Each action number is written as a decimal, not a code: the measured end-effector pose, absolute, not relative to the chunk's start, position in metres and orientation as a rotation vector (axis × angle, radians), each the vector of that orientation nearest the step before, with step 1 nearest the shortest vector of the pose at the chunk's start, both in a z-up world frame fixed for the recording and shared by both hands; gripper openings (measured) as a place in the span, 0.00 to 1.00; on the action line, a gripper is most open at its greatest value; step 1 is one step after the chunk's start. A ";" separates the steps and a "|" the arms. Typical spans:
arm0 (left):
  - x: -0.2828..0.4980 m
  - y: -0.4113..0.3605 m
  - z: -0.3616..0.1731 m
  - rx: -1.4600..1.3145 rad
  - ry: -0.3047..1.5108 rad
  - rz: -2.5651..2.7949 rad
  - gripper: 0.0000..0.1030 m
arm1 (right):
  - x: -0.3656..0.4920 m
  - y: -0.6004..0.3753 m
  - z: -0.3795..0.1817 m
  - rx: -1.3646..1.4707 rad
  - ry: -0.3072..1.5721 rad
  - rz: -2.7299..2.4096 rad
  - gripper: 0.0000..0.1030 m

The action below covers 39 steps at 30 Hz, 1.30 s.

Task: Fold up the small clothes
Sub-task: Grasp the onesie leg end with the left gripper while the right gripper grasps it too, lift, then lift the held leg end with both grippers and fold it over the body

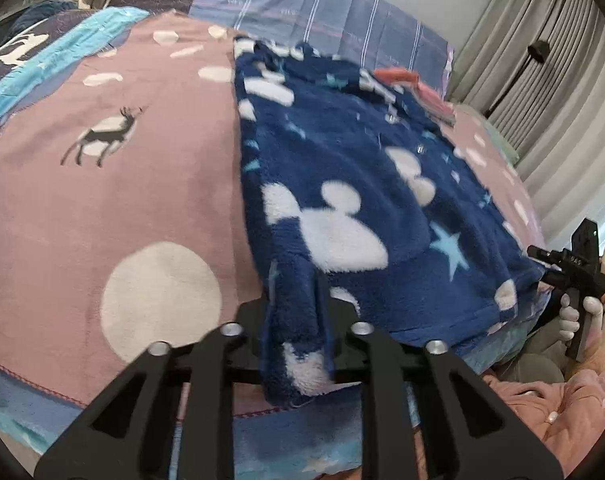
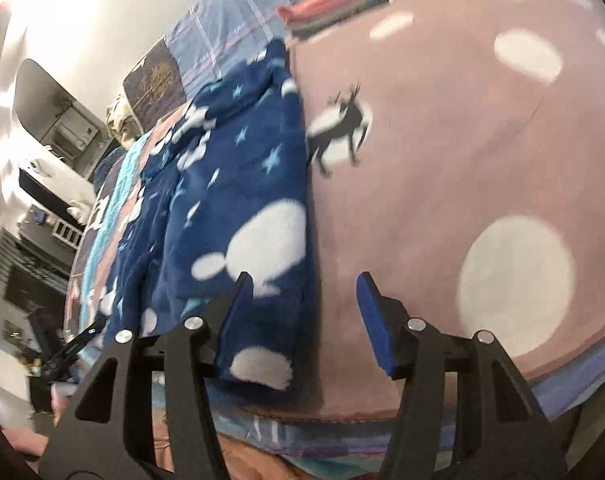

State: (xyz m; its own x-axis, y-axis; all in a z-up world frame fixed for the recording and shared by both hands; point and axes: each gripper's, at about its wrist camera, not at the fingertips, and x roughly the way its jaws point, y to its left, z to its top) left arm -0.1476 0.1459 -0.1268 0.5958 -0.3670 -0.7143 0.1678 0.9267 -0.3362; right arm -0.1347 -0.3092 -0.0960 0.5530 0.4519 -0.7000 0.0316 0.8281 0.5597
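A navy fleece garment (image 1: 354, 184) with white mouse-head shapes and pale blue stars lies spread on a pink blanket (image 1: 114, 200) printed with white dots and deer. My left gripper (image 1: 298, 280) is shut on a bunched near corner of the garment, and the fabric hangs down between its fingers. At the right edge of the left wrist view a hand holds my right gripper (image 1: 542, 264) by the garment's other near corner. In the right wrist view the right gripper (image 2: 302, 280) stands open. One blue pad (image 2: 232, 320) is over the garment (image 2: 238, 184), the other over the blanket (image 2: 442, 160).
A stack of folded clothes (image 1: 402, 78) with a red piece on top sits at the far end of the blanket. Behind it lies a blue plaid pillow (image 1: 322, 12). Grey curtains (image 1: 542, 80) hang at the right. The bed's near edge (image 2: 342, 432) runs under both grippers.
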 end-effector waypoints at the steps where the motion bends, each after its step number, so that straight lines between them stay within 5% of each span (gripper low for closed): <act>1: -0.146 0.144 -0.129 -0.247 0.889 -0.313 0.46 | -0.136 -0.306 -0.097 0.548 0.972 0.276 0.56; 4: -0.146 0.140 -0.131 -0.249 0.883 -0.347 0.60 | -0.143 -0.295 -0.095 0.516 0.975 0.297 0.65; 8: -0.144 0.139 -0.135 -0.280 0.875 -0.361 0.66 | -0.143 -0.291 -0.097 0.494 0.983 0.303 0.66; 12: -0.144 0.135 -0.134 -0.256 0.870 -0.357 0.65 | -0.152 -0.291 -0.093 0.472 0.986 0.312 0.66; 15: -0.142 0.138 -0.134 -0.278 0.866 -0.369 0.51 | -0.154 -0.290 -0.096 0.477 0.987 0.326 0.65; 29: -0.137 0.136 -0.141 -0.380 0.870 -0.467 0.53 | -0.140 -0.285 -0.110 0.691 0.972 0.473 0.67; 31: -0.135 0.136 -0.141 -0.394 0.863 -0.469 0.45 | -0.134 -0.284 -0.110 0.716 0.973 0.470 0.55; 32: -0.136 0.136 -0.139 -0.389 0.856 -0.459 0.35 | -0.134 -0.283 -0.110 0.721 0.976 0.474 0.27; 33: -0.137 0.138 -0.138 -0.404 0.852 -0.465 0.15 | -0.135 -0.284 -0.111 0.750 0.971 0.486 0.17; 39: -0.145 0.141 -0.102 -0.449 0.719 -0.528 0.10 | -0.146 -0.288 -0.075 0.757 0.842 0.507 0.12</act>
